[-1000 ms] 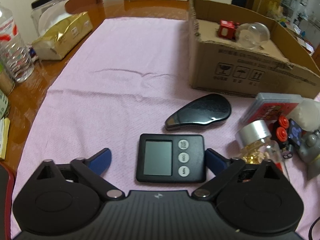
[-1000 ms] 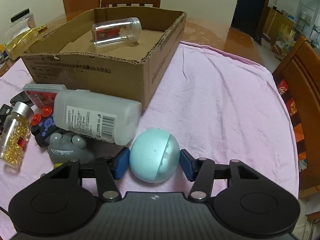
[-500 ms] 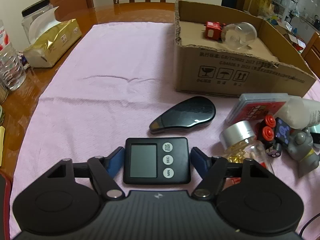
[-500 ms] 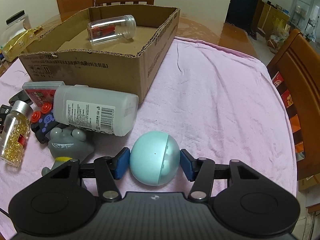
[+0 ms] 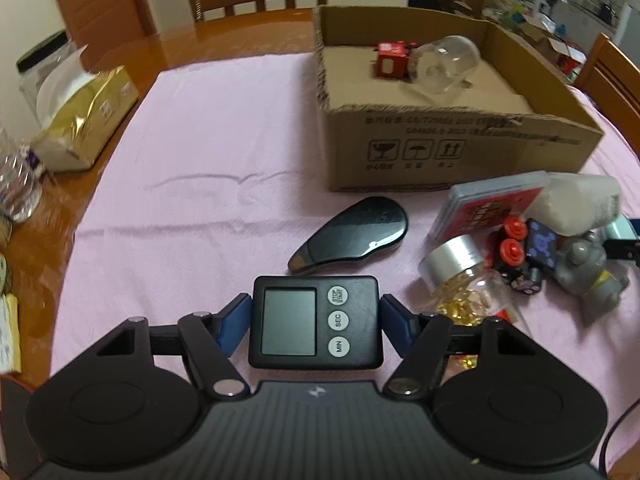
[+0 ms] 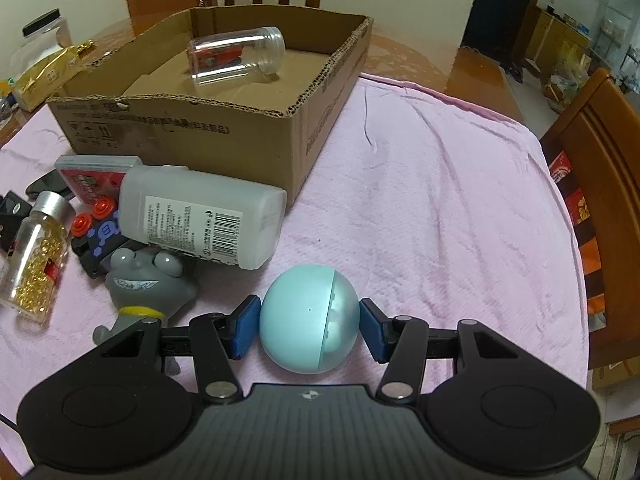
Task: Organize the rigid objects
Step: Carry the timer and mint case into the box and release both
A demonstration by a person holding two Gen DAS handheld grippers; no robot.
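Two grippers were in play, each with something between its fingers. Far left, a gold tissue pack (image 5: 86, 120) sat on the wooden surface (image 5: 36, 216), off the pink cloth (image 5: 224, 152). Moving in, the left gripper (image 5: 315, 322) had its blue fingers (image 5: 234, 322) closed onto the sides of the black timer (image 5: 314, 322), screen and three buttons facing up. Whether the timer was lifted or lying on the cloth, I could not tell. Just past it lay a black teardrop-shaped piece (image 5: 352, 240), then the cardboard box (image 5: 460, 152) with a clear jar (image 5: 444, 62) and a small red box (image 5: 392, 60) inside.

Further right came the clutter: a gold-capsule bottle (image 6: 38, 256), a red card case (image 6: 92, 176), a black toy with red knobs (image 6: 94, 228), a grey figurine (image 6: 148, 276), and a white bottle (image 6: 204, 216) lying on its side just beside the box wall. Then the right gripper (image 6: 310, 320), fingers (image 6: 245, 326) pressed against a pale blue ball (image 6: 308, 318), holding it just right of the figurine.

The risks, as I judged them: that ball was round and smooth, held at two small contact spots, so a tilt or jerk on the way to the box might squirt it out and send it rolling off the cloth. The timer was gripped across flat edges, safer, but both grippers heading for one box could collide over the rim.
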